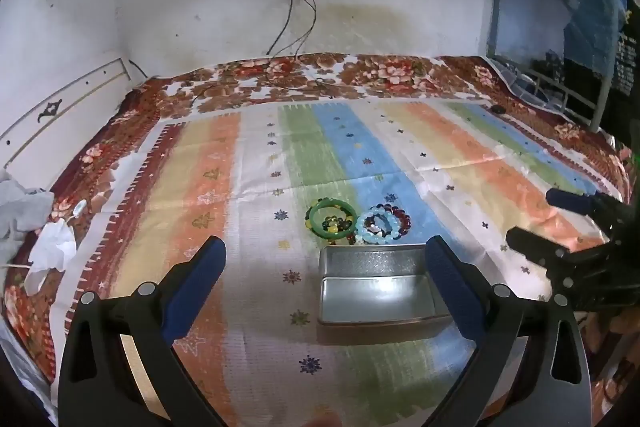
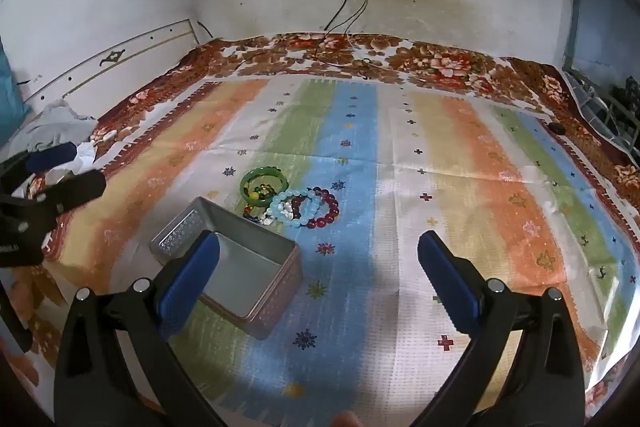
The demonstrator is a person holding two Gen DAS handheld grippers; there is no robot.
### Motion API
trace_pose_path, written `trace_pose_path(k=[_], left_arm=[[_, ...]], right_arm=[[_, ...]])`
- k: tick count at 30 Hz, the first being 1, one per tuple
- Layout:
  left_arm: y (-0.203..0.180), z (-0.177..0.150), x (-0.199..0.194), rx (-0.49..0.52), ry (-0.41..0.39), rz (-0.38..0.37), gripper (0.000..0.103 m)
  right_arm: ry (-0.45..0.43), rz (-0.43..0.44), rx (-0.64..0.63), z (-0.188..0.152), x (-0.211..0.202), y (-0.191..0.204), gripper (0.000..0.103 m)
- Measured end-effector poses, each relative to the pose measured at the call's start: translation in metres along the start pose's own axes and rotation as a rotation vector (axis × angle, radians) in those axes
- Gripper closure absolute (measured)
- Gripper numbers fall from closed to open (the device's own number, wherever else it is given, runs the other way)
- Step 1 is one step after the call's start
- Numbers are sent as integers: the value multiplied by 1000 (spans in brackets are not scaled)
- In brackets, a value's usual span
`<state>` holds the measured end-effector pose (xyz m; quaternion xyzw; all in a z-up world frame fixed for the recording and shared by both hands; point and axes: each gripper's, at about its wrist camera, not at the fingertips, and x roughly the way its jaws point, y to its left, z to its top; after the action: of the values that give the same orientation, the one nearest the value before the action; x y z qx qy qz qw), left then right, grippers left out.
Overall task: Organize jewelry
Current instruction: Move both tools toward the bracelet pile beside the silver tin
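One open rectangular metal tin (image 1: pixel 376 291) is sitting on the striped woven cloth (image 1: pixel 248 187), its inside smooth and shiny, its inner wall embossed. Just beyond its far edge four bracelets are lying bunched and overlapping — a smooth green bangle (image 1: pixel 330 218), a pale blue beaded ring (image 1: pixel 378 229), a dark red beaded ring (image 2: pixel 326 209) and a multicoloured beaded one (image 2: pixel 262 191). The left gripper (image 1: pixel 326 253) and right gripper (image 2: pixel 319 247) are hovering spread wide, holding nothing.
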<state>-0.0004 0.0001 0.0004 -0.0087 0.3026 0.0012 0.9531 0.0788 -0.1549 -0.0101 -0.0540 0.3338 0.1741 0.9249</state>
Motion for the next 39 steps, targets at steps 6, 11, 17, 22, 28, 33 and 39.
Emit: trace_pose_path(k=[6,11,17,22,28,33,39], left_arm=[[4,-7,0,3,0,9,6],[-5,-4,7,34,28,1,6],[-6,-5,5,40,30,6,6],[-4,-4,2,38,5,12,6],[-5,-5,4,36,19,10,5],[-6,-6,5,45,31,20,6],[-7,-6,5,59,38,32,6]], right_arm=[[-1,18,40,-2,-2,-8,5],[10,31,36,-2,3,-6,5],[2,23,27,-2,1,-2,5],[1,5,24,-3,1,-2,5],[18,8,16,-4,5,-1,5],[18,7,14,-5,4,-1,5],[22,-3,12,-4,5,0,5]])
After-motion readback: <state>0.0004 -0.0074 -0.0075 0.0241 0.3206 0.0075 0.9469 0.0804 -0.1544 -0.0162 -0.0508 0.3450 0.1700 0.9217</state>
